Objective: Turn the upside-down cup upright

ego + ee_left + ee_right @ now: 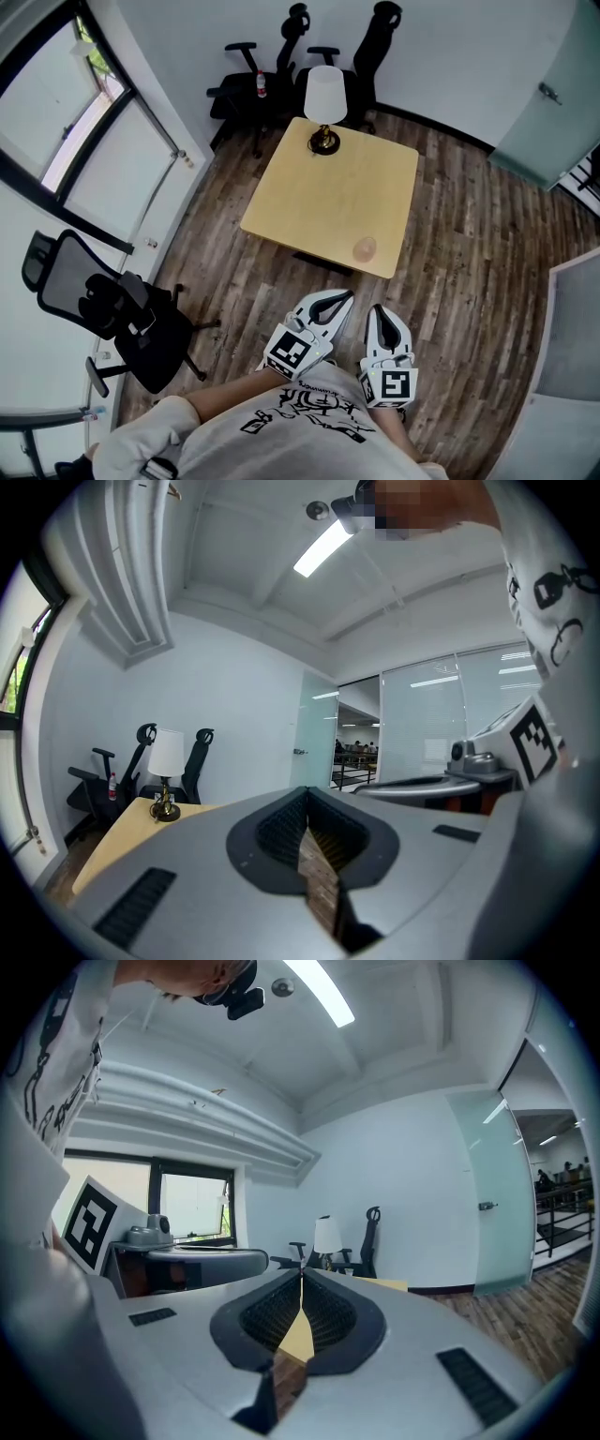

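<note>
Cup [365, 248] sits on the table [319, 187], close to its near edge and well apart from the lamp [325, 108] at the table's far side. I hold my left gripper [343, 298] and right gripper [379, 311] short of the table, jaws closed on nothing. My worry is that if I reach in without opening, I could knock the cup off that edge.

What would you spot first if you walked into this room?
A light wooden table fills the middle, with a white-shaded lamp at its far edge and a small pink cup near its front edge. Nearer the person, the left claw and right claw are shut, empty.
</note>
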Tool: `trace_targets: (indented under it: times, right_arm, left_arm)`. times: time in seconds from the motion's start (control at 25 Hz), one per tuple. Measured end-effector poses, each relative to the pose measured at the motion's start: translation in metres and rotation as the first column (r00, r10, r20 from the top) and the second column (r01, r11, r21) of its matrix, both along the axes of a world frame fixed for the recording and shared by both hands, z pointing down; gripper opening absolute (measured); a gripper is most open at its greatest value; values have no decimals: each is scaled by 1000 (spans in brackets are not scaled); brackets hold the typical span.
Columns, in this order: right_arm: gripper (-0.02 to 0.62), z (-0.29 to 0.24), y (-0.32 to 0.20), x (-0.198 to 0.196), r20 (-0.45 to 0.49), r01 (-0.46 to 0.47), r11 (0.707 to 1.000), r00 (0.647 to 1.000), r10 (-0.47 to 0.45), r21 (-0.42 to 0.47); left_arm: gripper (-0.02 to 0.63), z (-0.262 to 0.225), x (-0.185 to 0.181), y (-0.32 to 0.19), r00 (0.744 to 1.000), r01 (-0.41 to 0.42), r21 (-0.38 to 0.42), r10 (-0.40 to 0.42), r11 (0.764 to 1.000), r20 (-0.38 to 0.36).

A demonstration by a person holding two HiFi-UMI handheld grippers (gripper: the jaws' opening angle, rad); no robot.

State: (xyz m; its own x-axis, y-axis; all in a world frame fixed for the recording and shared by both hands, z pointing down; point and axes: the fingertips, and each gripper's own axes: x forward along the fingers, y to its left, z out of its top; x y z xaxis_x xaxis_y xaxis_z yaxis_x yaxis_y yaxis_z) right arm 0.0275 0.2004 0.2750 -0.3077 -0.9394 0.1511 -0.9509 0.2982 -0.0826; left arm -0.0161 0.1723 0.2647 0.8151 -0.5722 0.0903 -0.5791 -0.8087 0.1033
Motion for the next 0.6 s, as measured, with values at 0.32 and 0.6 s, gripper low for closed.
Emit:
trace_targets:
  times: [0.32,0.6]
  right_arm:
    - [25,-5,-62,-27,-20,-2,1000,1000,2,-2]
    - [25,-8,-104,-38,-43,-40,999,998,40,5]
  left_arm:
    - [11,1,-22,-60,999,-35,-17,35,999,-2]
    - [11,1,-40,-97,996,-87,-29,87,996,-11]
